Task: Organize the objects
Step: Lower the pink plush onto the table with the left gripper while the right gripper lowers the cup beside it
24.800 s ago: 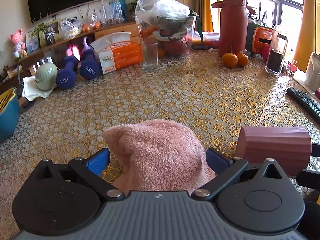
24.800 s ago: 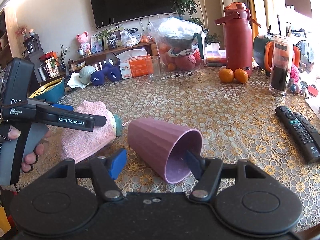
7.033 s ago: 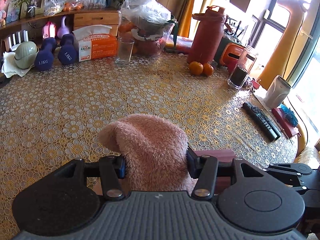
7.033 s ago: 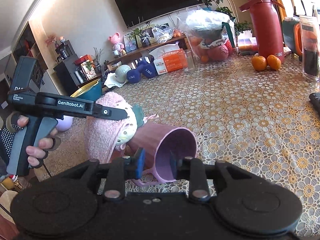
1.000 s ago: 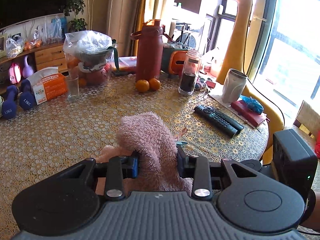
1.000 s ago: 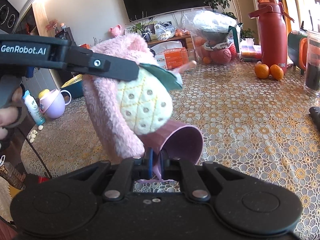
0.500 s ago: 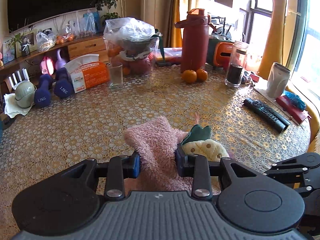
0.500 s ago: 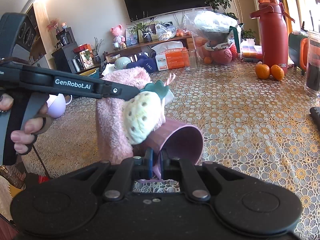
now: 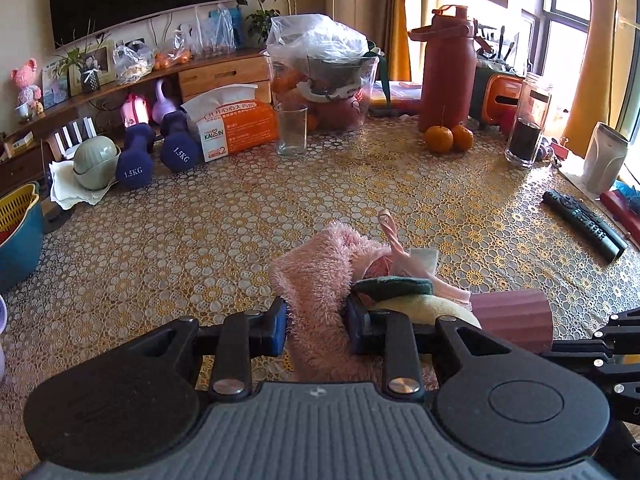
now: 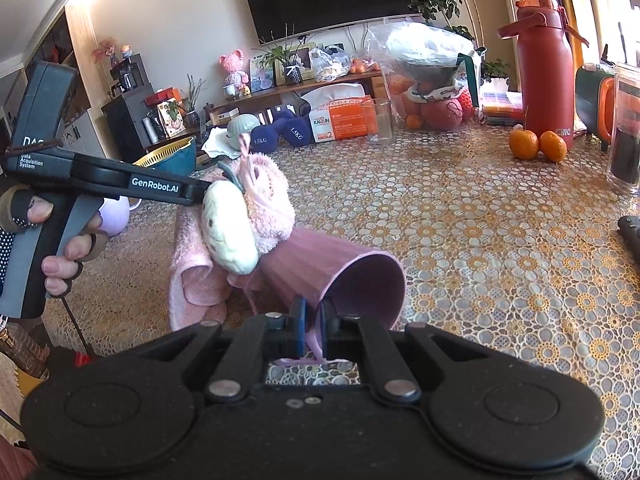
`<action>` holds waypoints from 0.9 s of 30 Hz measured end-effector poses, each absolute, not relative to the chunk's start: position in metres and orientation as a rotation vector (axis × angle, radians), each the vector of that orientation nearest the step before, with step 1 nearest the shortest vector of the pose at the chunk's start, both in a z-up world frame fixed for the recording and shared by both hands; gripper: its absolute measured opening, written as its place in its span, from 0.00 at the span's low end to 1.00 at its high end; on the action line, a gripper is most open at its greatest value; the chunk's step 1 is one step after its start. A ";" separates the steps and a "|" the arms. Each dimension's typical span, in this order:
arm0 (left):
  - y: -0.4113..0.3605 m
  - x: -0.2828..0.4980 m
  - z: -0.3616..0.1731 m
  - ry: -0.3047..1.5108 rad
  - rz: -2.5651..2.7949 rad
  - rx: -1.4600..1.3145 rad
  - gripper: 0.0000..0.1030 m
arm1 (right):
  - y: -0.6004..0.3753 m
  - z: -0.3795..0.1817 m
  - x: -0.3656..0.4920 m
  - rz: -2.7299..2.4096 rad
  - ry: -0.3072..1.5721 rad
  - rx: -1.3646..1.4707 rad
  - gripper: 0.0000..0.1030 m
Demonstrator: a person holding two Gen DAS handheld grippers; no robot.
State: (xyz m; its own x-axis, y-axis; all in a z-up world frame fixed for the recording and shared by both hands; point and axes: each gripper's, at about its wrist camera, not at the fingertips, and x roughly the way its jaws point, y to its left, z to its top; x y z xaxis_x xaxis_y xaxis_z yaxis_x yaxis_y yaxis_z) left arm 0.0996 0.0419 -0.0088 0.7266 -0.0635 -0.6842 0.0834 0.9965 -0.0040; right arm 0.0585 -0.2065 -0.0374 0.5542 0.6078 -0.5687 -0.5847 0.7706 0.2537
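A fluffy pink towel (image 9: 320, 280) with a cream and green pineapple patch (image 10: 230, 232) is pinched in my left gripper (image 9: 316, 322), which is shut on it. The towel hangs low, its lower end on the table beside the cup. A ribbed mauve cup (image 10: 340, 276) lies on its side on the table, mouth toward the right wrist camera. My right gripper (image 10: 311, 332) is shut on the cup's rim. In the left wrist view the cup (image 9: 512, 320) lies just right of the towel.
At the table's far side stand an orange tissue box (image 9: 236, 128), a glass (image 9: 292, 130), dumbbells (image 9: 156, 152), a red flask (image 9: 448, 68), two oranges (image 9: 450, 138) and a dark jar (image 9: 526, 128). A remote (image 9: 584, 224) lies right. A blue basket (image 9: 18, 228) is left.
My left gripper has lowered the towel from above the cup down to the table beside it and swung its view back leftward. The right gripper has stayed shut on the cup's rim.
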 end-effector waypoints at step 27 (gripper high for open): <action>-0.031 0.085 -0.005 0.727 -0.333 0.071 0.27 | -0.205 -0.039 0.061 0.704 0.694 0.027 0.06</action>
State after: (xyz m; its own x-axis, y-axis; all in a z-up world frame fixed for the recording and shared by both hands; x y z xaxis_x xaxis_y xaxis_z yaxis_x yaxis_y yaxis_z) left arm 0.0846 -0.0312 -0.0045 0.6972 -0.2743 -0.6623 0.3229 0.9450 -0.0514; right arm 0.0606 -0.2051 -0.0390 0.5495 0.6035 -0.5778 -0.5863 0.7712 0.2479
